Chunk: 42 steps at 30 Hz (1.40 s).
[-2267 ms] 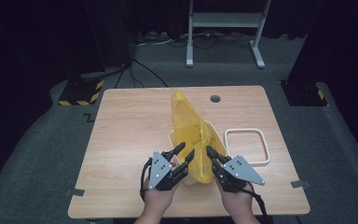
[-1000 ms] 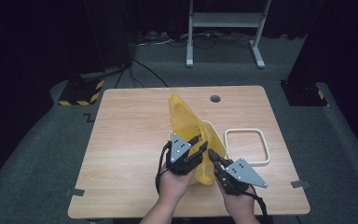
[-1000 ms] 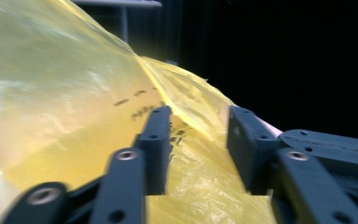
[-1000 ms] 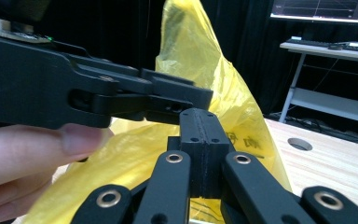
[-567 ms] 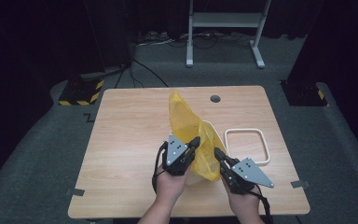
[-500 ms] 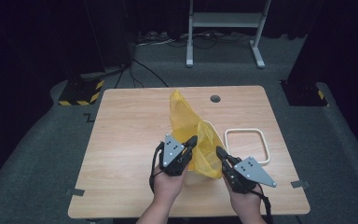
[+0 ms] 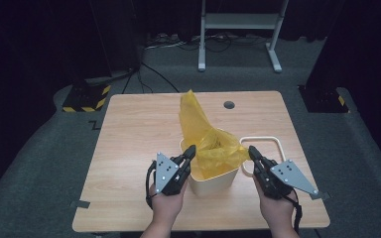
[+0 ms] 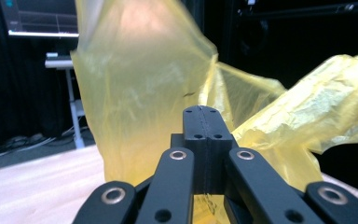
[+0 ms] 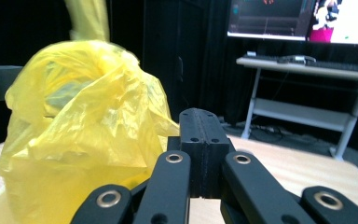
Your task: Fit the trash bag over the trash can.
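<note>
A yellow plastic bag [image 7: 203,139] stands in a small cream bin [image 7: 213,181] near the table's front, with a tall flap rising at the back. My left gripper [image 7: 192,148] is shut on the bag's edge at the bin's left rim. My right gripper [image 7: 251,148] is shut on the opposite edge and holds it stretched to the right of the bin. In the left gripper view the jaws [image 8: 206,112] meet with bag film [image 8: 140,88] just beyond them. In the right gripper view the jaws [image 9: 204,114] are closed beside the crumpled bag [image 9: 84,121].
A cream rectangular frame [image 7: 279,145] lies flat on the wooden table [image 7: 139,139] just right of the bin, under my right gripper's tip. A round hole [image 7: 229,104] sits near the table's far edge. A metal stand [image 7: 238,22] is on the floor beyond.
Both hands have drawn apart, the left gripper leftward and the right gripper rightward. The bag's mouth has spread wider and the cream bin now shows below it.
</note>
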Motion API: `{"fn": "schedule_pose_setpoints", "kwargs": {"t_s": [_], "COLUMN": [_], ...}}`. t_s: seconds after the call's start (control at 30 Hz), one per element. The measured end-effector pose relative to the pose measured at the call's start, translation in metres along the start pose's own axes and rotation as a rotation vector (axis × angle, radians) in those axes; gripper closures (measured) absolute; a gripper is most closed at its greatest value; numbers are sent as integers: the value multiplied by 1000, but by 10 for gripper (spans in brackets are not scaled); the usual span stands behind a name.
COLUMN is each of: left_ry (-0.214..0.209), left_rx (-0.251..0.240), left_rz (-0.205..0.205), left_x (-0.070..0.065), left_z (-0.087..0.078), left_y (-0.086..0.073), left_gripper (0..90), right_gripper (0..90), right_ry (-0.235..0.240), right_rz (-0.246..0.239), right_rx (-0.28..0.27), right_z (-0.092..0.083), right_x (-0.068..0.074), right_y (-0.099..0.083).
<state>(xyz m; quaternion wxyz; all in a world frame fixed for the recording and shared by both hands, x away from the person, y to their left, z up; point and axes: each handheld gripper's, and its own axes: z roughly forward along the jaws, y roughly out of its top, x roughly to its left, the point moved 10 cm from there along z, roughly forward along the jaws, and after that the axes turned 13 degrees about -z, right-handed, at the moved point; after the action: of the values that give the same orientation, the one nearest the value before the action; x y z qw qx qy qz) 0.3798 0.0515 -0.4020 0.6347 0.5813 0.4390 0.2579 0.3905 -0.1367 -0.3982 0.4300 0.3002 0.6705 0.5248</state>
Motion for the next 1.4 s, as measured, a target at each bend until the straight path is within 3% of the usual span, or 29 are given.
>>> {"fn": "schedule_pose_setpoints", "kwargs": {"t_s": [0.23,0.43,0.6,0.73,0.83,0.9,0.97,1.0,1.07,1.13,1.3,1.4], "left_ry": [13,8,12,-11,-40,-55,-62,-63,-66,-71,-71,-73], "left_rx": [22,34,39,32,74,138,199,216,235,236,226,217], "left_rz": [-8,-11,-31,-49,-62,-53,-51,-48,-32,-16,-1,-5], "left_x": [10,8,13,10,4,-1,-4,-4,-4,-5,-5,-4], "left_z": [-16,-22,-7,10,27,38,45,47,47,44,36,34], "left_y": [-19,-24,-12,6,11,5,-4,-7,-13,-17,-21,-21], "left_gripper": [900,900,717,611,551,535,563,621,775,859,894,895], "right_gripper": [900,868,900,900,900,900,899,898,872,840,752,670], "right_ry": [-6,21,30,42,50,58,64,68,70,71,84,114], "right_rz": [1,10,-10,-26,-32,-38,-38,-39,-36,-35,-16,-24], "right_rx": [46,53,54,54,58,57,54,53,49,43,19,-5], "right_z": [-2,-3,-1,0,1,1,1,1,0,0,4,8], "right_x": [0,3,8,15,18,21,23,24,23,20,16,28], "right_y": [-26,-27,-25,-25,-26,-26,-26,-25,-24,-22,-7,6]}}
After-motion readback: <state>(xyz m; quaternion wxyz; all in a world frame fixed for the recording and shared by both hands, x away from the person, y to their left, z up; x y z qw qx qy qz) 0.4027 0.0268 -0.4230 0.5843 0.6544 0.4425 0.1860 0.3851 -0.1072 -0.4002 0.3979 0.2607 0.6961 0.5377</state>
